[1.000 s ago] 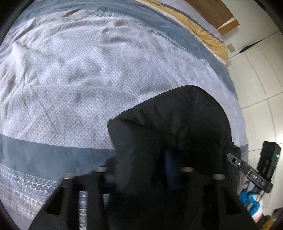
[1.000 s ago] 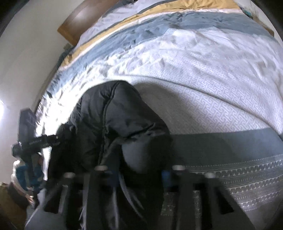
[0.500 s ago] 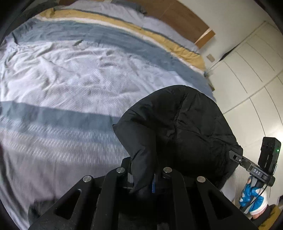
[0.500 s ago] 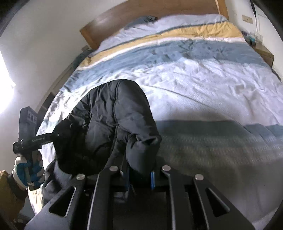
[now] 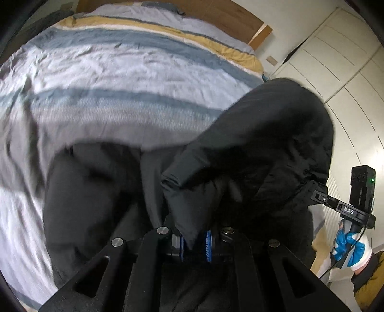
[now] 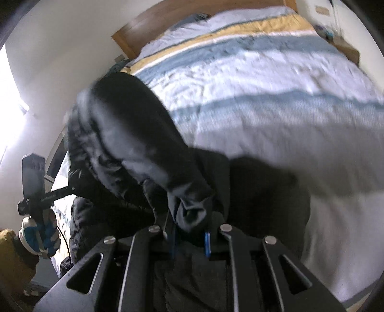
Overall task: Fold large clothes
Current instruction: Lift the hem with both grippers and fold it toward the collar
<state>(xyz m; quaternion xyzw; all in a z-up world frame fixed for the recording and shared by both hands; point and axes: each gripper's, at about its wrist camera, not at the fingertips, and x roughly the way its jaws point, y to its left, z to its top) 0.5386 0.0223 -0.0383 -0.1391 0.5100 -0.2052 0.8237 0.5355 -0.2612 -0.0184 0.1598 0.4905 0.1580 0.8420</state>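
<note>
Right gripper (image 6: 189,237) fingers pinch black jacket (image 6: 134,144) above bed (image 6: 276,79).

A home bedroom: a striped duvet (image 5: 124,79) on a bed, wooden headboard (image 6: 148,21), white wardrobe doors (image 5: 348,72).

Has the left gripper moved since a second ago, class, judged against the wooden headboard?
Yes. The left gripper, clamped on the black jacket, has risen and drawn back: the headboard now shows beyond the bed.
</note>
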